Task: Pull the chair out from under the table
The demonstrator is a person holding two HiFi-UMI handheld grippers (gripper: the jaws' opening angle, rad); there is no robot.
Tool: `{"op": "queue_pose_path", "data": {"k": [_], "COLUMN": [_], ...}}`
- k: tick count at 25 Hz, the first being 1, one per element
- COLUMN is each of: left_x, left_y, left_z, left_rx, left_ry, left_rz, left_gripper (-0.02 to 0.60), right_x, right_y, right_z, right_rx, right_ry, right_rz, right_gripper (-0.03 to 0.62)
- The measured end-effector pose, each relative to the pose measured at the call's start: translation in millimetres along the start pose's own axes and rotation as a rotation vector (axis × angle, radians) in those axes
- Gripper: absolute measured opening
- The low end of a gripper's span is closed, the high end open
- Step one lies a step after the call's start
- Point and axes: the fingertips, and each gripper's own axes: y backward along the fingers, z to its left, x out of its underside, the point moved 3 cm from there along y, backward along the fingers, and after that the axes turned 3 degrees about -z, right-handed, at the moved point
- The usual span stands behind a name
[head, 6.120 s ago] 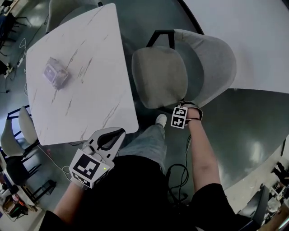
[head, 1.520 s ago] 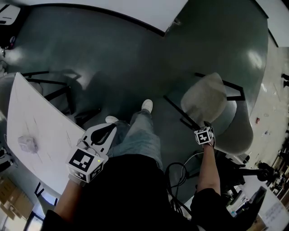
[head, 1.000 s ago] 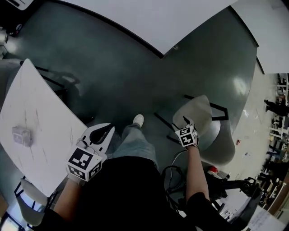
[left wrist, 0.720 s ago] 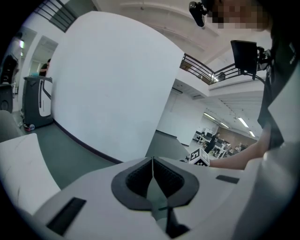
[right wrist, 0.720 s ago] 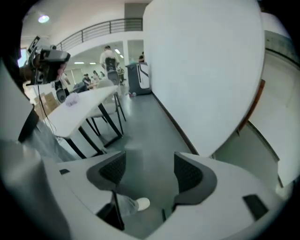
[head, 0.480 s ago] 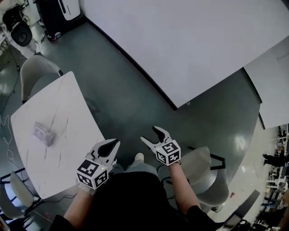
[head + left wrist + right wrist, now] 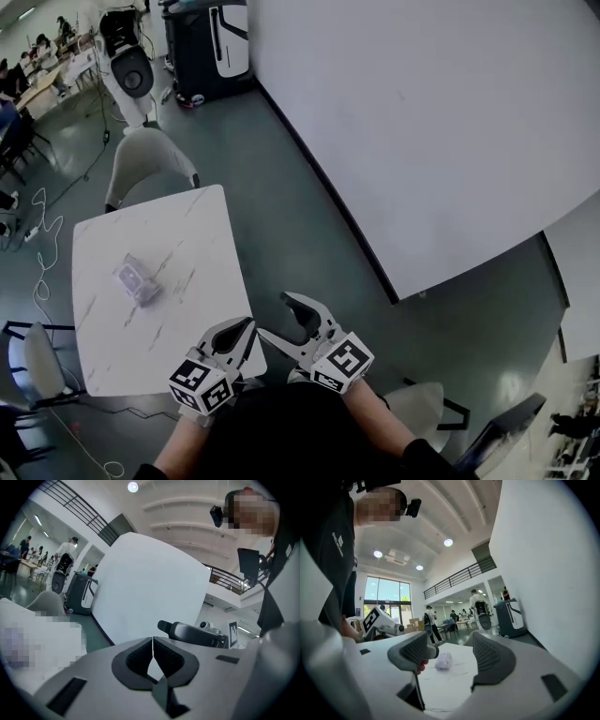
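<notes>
Since the chair stands at the lower right of the head view, well apart from the table and behind the person, the pull-out step is judged complete. Right tongs: jaws apart, nothing between them. Left tongs: jaws together, empty. Both are held up in front of the body, near the table's nearest corner. No further grasp appears necessary; the next move, if any, is to lower the tongs and stand clear. Compared with 1.5 s ago, the right tongs have let go of the chair's backrest and the head view has swung toward the table. The left tongs remain closed.
</notes>
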Motion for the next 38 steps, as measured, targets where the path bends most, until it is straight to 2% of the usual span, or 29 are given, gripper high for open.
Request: {"op": "queue_pose_path", "data": {"k": [4, 8, 13, 18, 23, 30, 38], "left_x": [-17.3, -39.0, -62.1, -61.7, -56.8, -50.6, -49.9], "left_y": [14.7, 29.9, 45.4, 49.9, 50.5, 61.4, 65.4], "left_z": [9.9, 14.4, 8.5, 6.2, 6.8, 7.4, 11.3], "left_rx": [-0.072, -0.129, -0.184, -0.198, -0.218, -0.258, -0.303], "left_ry": [0.0, -0.032, -0.144, -0.146, -0.155, -0.13, -0.117], "left_rz": [-0.07, -0.127, -0.15, -0.168, -0.156, -0.153, -0.158], "left_gripper": [0.008, 0.008, 0.008, 0.008, 0.008, 0.008, 0.008], "right_x": [-26.3, -42.2, -52.0, -51.7, -44.0, -29.0, -25.4], "right_y": [-11.2, -17.2, -24.6, -27.9, -30.4, -26.5, -32.3], "right_z": [3.7, 3.4, 6.7, 11.6, 12.2, 12.1, 9.8], "right_rx": [-0.055, -0.077, -0.117, -0.141, -0.153, -0.138, -0.153], "right_ry": [0.002, 0.042, 0.068, 0.079, 0.022, -0.03, -0.057], "right_rz": [-0.068, -0.091, -0.106, -0.122, -0.117, -0.094, -0.087], "right_gripper": [0.278, 0.149, 0.072, 0.042, 0.035, 0.034, 0.034]}}
